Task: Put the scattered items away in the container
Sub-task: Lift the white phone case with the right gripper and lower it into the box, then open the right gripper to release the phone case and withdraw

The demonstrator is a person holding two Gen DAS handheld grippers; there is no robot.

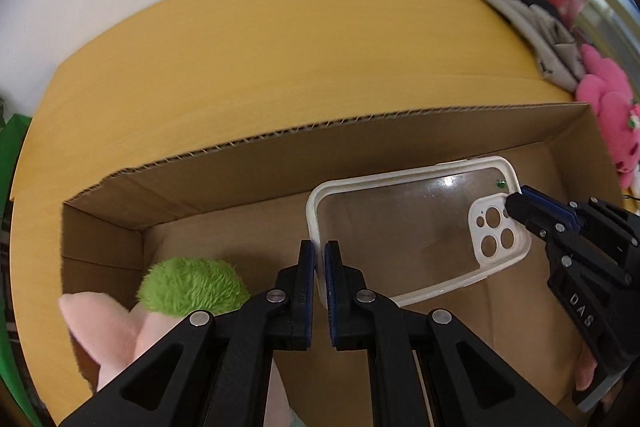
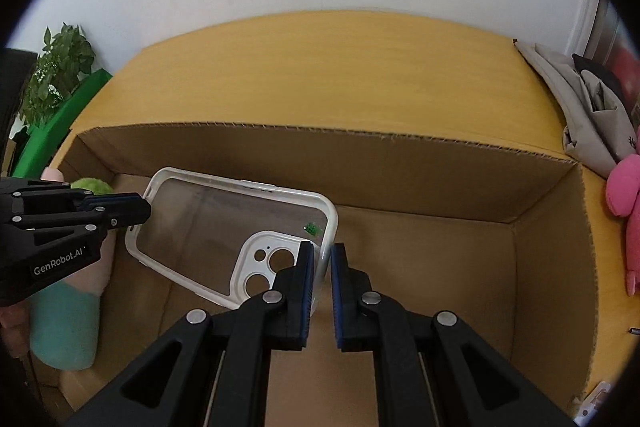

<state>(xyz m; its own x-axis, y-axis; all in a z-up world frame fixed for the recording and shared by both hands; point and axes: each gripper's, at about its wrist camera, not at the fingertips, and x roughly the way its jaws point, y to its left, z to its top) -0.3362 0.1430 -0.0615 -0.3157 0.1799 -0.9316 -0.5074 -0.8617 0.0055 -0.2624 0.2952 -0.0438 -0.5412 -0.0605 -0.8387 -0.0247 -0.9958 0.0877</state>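
A clear phone case [image 1: 404, 227] with a white rim and white camera cutout hangs inside the open cardboard box [image 1: 280, 163]. My left gripper [image 1: 320, 259] is shut on the case's rim at its plain end. My right gripper [image 2: 322, 259] is shut on the rim at the camera end; it also shows in the left wrist view [image 1: 516, 203]. The case [image 2: 212, 223] and box [image 2: 400, 163] show in the right wrist view, with the left gripper [image 2: 140, 209] at the left. A plush toy [image 1: 188, 283] with green fuzzy hair and pink ears lies in the box's left end.
The box stands on a yellow wooden table [image 1: 260, 59]. A pink plush [image 1: 608, 107] and a grey folded bag [image 2: 580, 99] lie at the table's right edge. A green plant [image 2: 56, 67] stands beyond the left side. A white wall is behind.
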